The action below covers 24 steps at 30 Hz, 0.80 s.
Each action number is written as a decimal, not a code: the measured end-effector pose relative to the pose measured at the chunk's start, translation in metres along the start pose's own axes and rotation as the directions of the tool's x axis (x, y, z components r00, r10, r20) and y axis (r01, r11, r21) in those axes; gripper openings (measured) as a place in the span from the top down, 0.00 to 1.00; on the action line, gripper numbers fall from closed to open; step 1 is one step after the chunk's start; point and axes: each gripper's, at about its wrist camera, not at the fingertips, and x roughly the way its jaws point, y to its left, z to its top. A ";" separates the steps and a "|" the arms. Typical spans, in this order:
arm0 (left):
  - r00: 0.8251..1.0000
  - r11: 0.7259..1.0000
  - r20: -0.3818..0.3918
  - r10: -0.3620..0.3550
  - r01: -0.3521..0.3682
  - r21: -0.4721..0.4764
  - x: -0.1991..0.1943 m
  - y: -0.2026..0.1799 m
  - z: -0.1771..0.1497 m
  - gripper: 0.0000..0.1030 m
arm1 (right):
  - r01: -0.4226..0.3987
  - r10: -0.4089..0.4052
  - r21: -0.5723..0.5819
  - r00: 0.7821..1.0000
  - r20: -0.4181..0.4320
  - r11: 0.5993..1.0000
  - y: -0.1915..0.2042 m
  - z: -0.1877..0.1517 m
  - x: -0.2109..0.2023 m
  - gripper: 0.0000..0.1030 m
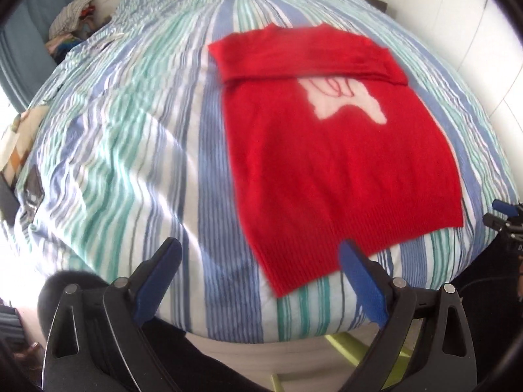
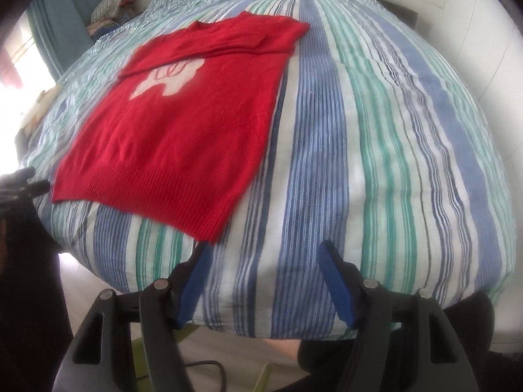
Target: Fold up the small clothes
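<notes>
While both grippers hang empty and spread wide just off the near edge of the bed (image 1: 98, 137), a small red sweater (image 1: 343, 163) lies flat on the striped cover, nearer the foot of the bed than the head. Its ribbed hem faces the near edge. Its sleeves are already folded across the chest into a band below the neckline, partly covering a pale design (image 1: 340, 101) knitted into the front.

The left gripper (image 1: 261, 258) is seen with its blue pads parted, one of them close over the hem's left corner; nothing is held. The right gripper (image 2: 264, 254) is likewise released and holds nothing, its left pad just short of the hem's right corner (image 2: 209, 228), the rest of it over bare cover.

The step in hand is judged to be the bottom-to-top fold. It is likely done best if each hem corner is pinched at the same time, through both layers of knit, so that the back does not lag behind. The cover underneath is soft and rumpled, so care is called for not to pinch it along with the hem. The two corners should then be lifted level and carried toward the neckline together, so the fold lands straight and the sleeve band is not dragged loose.

A heap of other clothes (image 1: 70, 16) is seen by the far left corner of the bed.
</notes>
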 end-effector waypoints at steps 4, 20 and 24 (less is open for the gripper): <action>0.993 0.997 0.089 0.072 -0.073 0.008 -0.046 0.040 0.036 0.05 | -0.030 0.030 0.016 0.999 0.027 0.999 -0.012 0.013 -0.017 0.36; 0.981 0.972 -0.080 -0.177 0.161 -0.172 0.025 0.005 -0.014 0.03 | -0.098 0.098 -0.004 0.995 -0.027 0.995 0.012 0.012 0.000 0.36; 0.989 0.982 -0.060 -0.138 0.129 -0.141 0.021 0.002 -0.010 0.03 | -0.101 0.101 -0.004 0.994 -0.031 0.995 0.019 0.007 0.004 0.36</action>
